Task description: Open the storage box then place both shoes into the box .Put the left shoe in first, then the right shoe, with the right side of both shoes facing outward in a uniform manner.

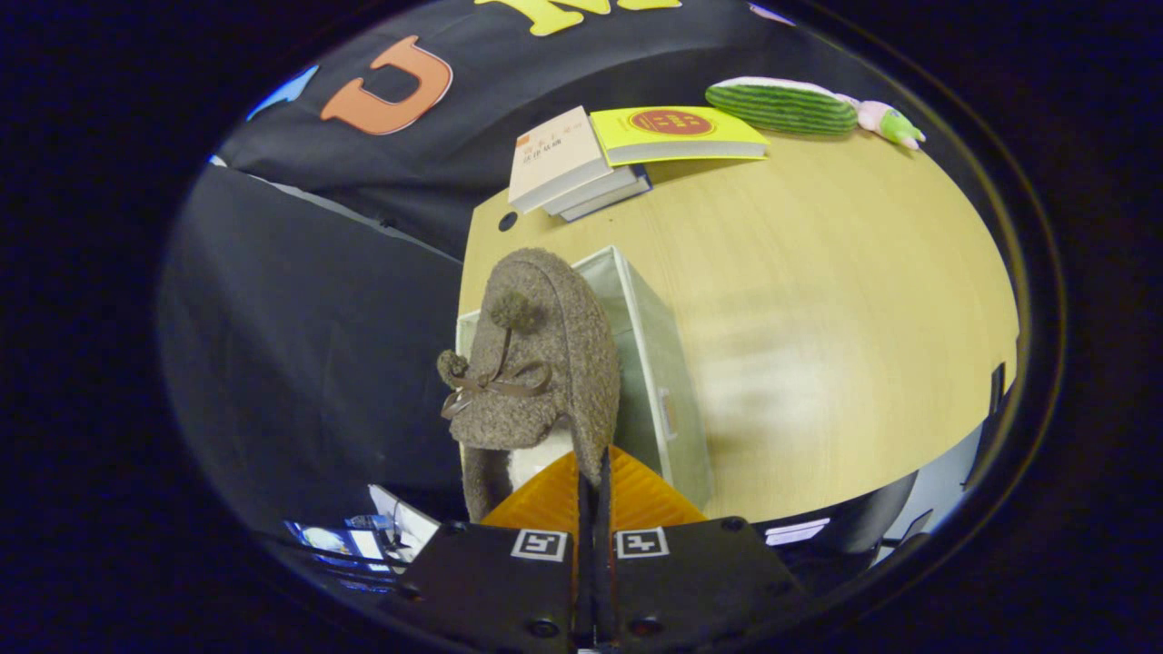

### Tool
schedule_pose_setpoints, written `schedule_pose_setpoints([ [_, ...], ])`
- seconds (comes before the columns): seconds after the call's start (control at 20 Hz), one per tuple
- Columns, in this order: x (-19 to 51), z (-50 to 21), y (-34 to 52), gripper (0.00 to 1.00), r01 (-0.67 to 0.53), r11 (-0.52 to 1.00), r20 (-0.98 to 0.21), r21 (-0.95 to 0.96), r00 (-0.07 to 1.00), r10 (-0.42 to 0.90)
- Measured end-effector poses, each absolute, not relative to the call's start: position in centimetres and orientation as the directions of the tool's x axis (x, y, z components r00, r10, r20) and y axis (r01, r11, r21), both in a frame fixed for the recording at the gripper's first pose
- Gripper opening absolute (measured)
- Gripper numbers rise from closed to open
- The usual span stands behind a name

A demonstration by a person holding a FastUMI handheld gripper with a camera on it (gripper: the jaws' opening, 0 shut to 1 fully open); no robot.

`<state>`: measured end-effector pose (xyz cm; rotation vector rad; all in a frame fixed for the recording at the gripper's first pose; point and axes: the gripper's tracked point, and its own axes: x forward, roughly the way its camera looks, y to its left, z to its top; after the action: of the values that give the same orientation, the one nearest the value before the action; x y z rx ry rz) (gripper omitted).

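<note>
A brown fuzzy shoe [536, 363] with a ribbon bow and two pompoms hangs from my gripper [592, 477], toe pointing away from me. Both fingers are pressed together on the right side of the shoe's collar, near the heel, with its pale lining showing just left of them. Under and beyond the shoe stands the pale green storage box [650, 354] on the wooden table [818, 300]. The shoe covers most of the box's top, so I cannot tell whether the box is open.
A stack of books [568, 163] and a yellow book [677, 134] lie at the table's far edge. A green striped plush toy [786, 104] lies beyond them. Bare table stretches to the right of the box. Black cloth hangs to the left.
</note>
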<state>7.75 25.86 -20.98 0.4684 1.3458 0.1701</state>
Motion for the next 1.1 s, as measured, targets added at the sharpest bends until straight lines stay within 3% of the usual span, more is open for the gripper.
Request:
schedule_pose_setpoints([
  [0.1, 8.0, -21.2, 25.6, 0.07, 0.149, 0.904, -0.902, 0.401, 0.236, 0.361],
  [0.3, 8.2, -20.3, 26.4, 0.21, 0.142, 0.884, -0.88, 0.445, 0.253, 0.403],
  [0.45, 8.5, -18.9, 25.8, 0.43, 0.087, 0.901, -0.874, 0.424, 0.302, 0.382],
  [0.6, 9.4, -17.4, 24.5, 0.6, -0.002, 0.933, -0.854, 0.359, 0.402, 0.329],
  [0.8, 10.5, -15.0, 23.1, 0.65, -0.075, 0.963, -0.789, 0.258, 0.56, 0.255],
  [1.0, 11.6, -9.8, 20.9, 0.67, -0.134, 0.983, -0.582, 0.124, 0.793, 0.182],
  [1.1, 11.5, -6.4, 18.9, 0.76, -0.118, 0.991, -0.406, 0.062, 0.904, 0.133],
])
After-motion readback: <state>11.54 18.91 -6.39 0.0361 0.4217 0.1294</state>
